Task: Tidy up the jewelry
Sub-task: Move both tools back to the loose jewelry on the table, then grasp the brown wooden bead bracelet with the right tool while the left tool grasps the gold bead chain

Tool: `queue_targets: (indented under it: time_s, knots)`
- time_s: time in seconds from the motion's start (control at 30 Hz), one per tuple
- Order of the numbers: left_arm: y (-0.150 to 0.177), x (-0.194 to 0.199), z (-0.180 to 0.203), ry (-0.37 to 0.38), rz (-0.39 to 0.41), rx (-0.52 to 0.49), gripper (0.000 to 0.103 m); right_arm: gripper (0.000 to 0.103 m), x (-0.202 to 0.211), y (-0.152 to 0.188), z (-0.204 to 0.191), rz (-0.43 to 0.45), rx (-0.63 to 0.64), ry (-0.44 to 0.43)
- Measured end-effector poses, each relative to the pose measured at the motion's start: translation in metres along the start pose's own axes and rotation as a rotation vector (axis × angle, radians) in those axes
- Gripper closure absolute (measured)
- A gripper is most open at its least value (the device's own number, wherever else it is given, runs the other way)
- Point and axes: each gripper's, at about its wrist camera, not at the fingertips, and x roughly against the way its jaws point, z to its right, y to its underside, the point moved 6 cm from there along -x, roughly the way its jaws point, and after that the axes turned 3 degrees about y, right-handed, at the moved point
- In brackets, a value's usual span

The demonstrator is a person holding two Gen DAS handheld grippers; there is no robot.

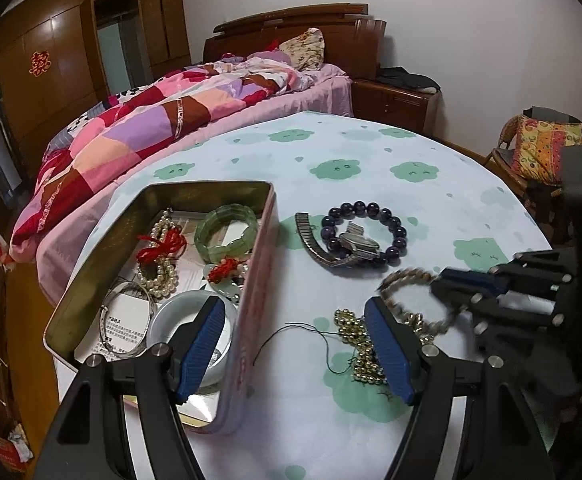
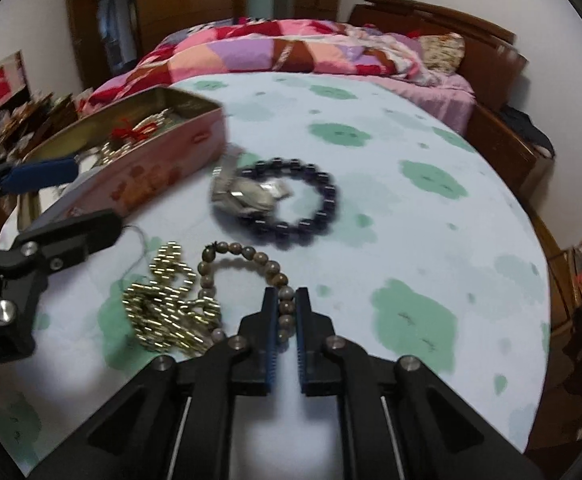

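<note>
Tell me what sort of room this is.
Most likely a home bedroom: a bed with a patchwork quilt, a wooden wardrobe, and a cloth-covered table strewn with jewelry.

Brown bead bracelet (image 2: 247,256) beside gold chain (image 2: 167,300) (tangled), near tin (image 2: 159,168).

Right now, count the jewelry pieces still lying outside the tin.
4: wristwatch across the purple bead bracelet; gold bead chain heaped nearer; brown bead bracelet beside it, clamped by the right gripper.

One tin (image 1: 227,280), one watch (image 1: 355,246), perhaps three loose bracelets (image 2: 291,204).
</note>
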Motion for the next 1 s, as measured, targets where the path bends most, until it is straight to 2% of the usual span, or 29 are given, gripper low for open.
queue_targets:
  time_s: [0.3,0.37,0.6,0.67,0.7,0.73,0.77,0.83,1.0]
  knots:
    - [0.004,-0.001,0.025,0.033,-0.003,-0.077,0.031,0.093,0.016,0.015,0.046,0.014,-0.103,0.049]
    - [0.005,-0.002,0.031,0.047,-0.009,-0.093,0.031,0.093,0.017,0.018,0.045,0.016,-0.11,0.042]
    - [0.019,-0.02,0.041,0.125,-0.103,-0.094,0.033,0.093,0.015,0.021,0.029,0.018,-0.077,0.019]
    - [0.022,-0.026,0.045,0.153,-0.131,-0.095,0.048,0.093,0.015,0.022,0.028,0.02,-0.074,0.022]
    - [0.024,-0.029,0.045,0.167,-0.147,-0.091,0.065,0.093,0.016,0.021,0.027,0.021,-0.074,0.02]
    - [0.025,-0.03,0.045,0.196,-0.148,-0.076,0.075,0.093,0.016,0.021,0.026,0.022,-0.073,0.017]
    - [0.025,-0.03,0.045,0.207,-0.152,-0.073,0.078,0.093,0.016,0.021,0.026,0.023,-0.073,0.016]
    - [0.025,-0.028,0.044,0.215,-0.147,-0.066,0.093,0.093,0.017,0.02,0.025,0.029,-0.072,0.012]
    - [0.024,-0.022,0.043,0.226,-0.134,-0.059,0.093,0.093,0.024,0.017,0.022,0.049,-0.075,0.0]
